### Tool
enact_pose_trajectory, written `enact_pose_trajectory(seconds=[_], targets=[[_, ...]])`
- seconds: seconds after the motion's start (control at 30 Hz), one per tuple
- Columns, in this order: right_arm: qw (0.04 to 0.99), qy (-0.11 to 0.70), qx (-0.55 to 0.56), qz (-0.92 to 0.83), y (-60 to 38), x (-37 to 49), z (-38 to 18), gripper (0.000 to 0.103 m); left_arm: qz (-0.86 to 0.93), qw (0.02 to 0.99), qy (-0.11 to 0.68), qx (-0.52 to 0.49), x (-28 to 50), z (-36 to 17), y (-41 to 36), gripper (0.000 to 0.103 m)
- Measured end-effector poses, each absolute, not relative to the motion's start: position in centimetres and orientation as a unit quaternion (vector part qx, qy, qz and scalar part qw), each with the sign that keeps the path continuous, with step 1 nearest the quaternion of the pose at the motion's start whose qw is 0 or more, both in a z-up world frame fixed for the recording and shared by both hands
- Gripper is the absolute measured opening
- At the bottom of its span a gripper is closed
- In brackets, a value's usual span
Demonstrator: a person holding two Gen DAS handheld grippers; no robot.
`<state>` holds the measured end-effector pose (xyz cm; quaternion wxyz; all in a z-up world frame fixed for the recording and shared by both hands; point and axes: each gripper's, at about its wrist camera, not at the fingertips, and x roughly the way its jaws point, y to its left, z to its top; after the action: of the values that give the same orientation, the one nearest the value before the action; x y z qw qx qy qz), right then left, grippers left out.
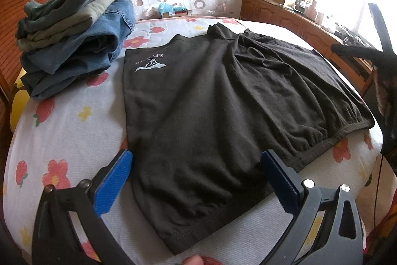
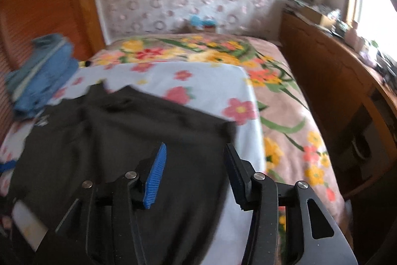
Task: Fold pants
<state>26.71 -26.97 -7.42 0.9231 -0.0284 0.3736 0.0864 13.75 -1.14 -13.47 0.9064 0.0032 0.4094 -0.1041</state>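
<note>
Pants (image 1: 211,101), black and of a soft knit, lie spread flat on the flowered sheet (image 1: 74,131) of the bed, the elastic waistband (image 1: 347,133) toward the right edge and a printed logo (image 1: 150,63) at the far left corner. By the look of it the cloth is light and limp: it will sag and crease wherever it is lifted, so a fold probably wants a pinch at a hem corner or on the thicker gathered waistband, where the fingers can bite on more than one thin layer. The left gripper (image 1: 196,165) hovers over the near hem with its fingers spread wide and nothing between them. The right gripper (image 2: 194,160) is also released, fingers apart above the cloth, gripping nothing. The right wrist view is smeared, so the pants' far edge and the stack of folded jeans (image 1: 77,34) read poorly there. A dark shape at the left view's right edge cannot be identified, and the pants' underside is hidden.
</note>
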Motion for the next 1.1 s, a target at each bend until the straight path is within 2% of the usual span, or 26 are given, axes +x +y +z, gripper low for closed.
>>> enact_pose_trajectory(seconds=[0.23, 0.57, 0.7, 0.77, 0.9, 0.97, 1.03, 1.1], targets=[[0.914, 0.375, -0.047, 0.149, -22.9, 20.8, -8.8, 0.050, -0.103, 0.914, 0.391, -0.015, 12.6, -11.7, 0.4, 0.103], [0.916, 0.376, -0.075, 0.121, -21.5, 17.0, -12.8, 0.051, -0.089, 0.917, 0.388, -0.026, 10.4, -11.6, 3.2, 0.102], [0.920, 0.369, -0.064, 0.116, -21.9, 16.7, -13.4, 0.054, -0.093, 0.914, 0.393, -0.037, 9.8, -12.2, 3.7, 0.094], [0.923, 0.363, -0.055, 0.117, -22.2, 16.6, -13.6, 0.055, -0.097, 0.914, 0.393, -0.035, 9.5, -12.4, 3.5, 0.087], [0.931, 0.344, -0.053, 0.114, -22.3, 16.1, -13.8, 0.055, -0.120, 0.910, 0.396, -0.042, 9.0, -12.6, 3.2, 0.062], [0.932, 0.341, -0.049, 0.114, -22.4, 16.0, -13.9, 0.055, -0.124, 0.909, 0.397, -0.042, 8.9, -12.6, 3.1, 0.056], [0.933, 0.337, -0.050, 0.112, -22.3, 16.0, -14.0, 0.055, -0.126, 0.908, 0.397, -0.040, 8.8, -12.6, 2.9, 0.046], [0.935, 0.334, -0.050, 0.111, -22.4, 15.8, -14.0, 0.055, -0.123, 0.908, 0.399, -0.038, 8.8, -12.7, 2.7, 0.044]])
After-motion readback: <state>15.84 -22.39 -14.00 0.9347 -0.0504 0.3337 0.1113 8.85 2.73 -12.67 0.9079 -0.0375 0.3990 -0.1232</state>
